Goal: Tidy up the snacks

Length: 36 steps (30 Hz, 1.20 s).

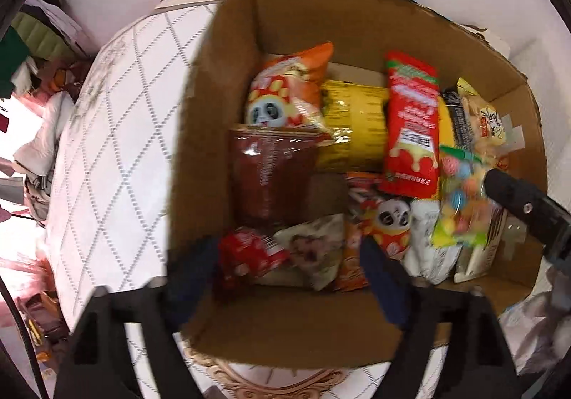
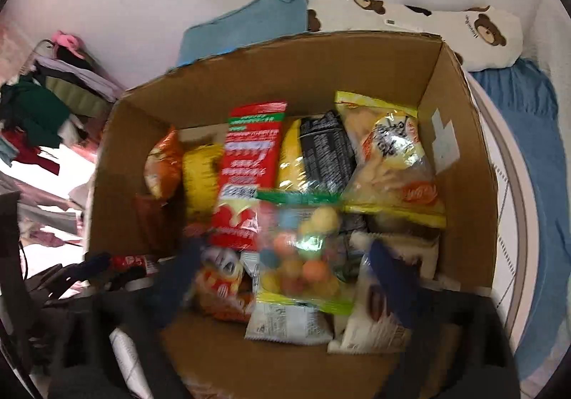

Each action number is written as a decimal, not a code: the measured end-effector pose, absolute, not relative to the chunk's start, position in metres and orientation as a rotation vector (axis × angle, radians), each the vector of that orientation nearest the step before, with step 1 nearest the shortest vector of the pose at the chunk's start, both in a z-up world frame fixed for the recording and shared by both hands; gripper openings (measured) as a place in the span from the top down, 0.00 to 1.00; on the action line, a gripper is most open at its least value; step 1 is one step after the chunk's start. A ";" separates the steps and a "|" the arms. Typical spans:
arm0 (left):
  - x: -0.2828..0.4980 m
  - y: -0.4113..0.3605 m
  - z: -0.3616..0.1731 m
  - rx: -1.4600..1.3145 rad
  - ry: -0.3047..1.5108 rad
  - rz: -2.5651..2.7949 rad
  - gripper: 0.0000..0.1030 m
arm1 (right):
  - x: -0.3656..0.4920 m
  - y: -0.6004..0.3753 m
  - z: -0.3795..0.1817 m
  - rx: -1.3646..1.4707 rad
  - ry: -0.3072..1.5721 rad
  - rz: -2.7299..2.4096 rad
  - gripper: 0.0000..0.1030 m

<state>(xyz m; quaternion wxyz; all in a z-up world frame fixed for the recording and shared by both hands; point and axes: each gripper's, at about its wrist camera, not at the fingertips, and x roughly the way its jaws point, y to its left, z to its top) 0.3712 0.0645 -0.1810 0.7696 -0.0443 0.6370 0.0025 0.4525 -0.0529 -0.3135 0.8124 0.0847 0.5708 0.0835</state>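
Left wrist view: left gripper (image 1: 291,249) hangs over the near-left of the box (image 1: 357,17), jaws spread w/ nothing between them; a small red pack (image 1: 246,252) and a grey wrapper (image 1: 314,252) lie just past the tips. Snacks are all inside the box, packed upright and leaning on each other, prob. to fit more in: panda bag (image 1: 285,92) at back-left, yellow pack (image 1: 353,128) beside it, tall red pack (image 1: 410,128) mid.

The right gripper (image 2: 285,267) is also over the box, jaws apart, straddling the candy bag (image 2: 303,249), which lies on top of other packs. Can't tell if the pads touch it; the picture is blurred. The cracker bag (image 2: 389,156) leans vs the right wall. The box sits on a quilted bed (image 1: 117,135). My guess: candy bag is the next pick or was just dropped in, can't say which.
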 end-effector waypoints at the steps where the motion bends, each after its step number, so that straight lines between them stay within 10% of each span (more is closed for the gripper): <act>1: 0.373 0.062 -0.181 -0.086 1.373 0.009 0.14 | 0.454 -0.052 -0.313 0.176 1.222 0.174 0.03; 36: 0.333 0.026 -0.114 -0.048 1.171 -0.026 0.14 | 0.371 -0.086 -0.258 0.107 1.101 0.049 0.02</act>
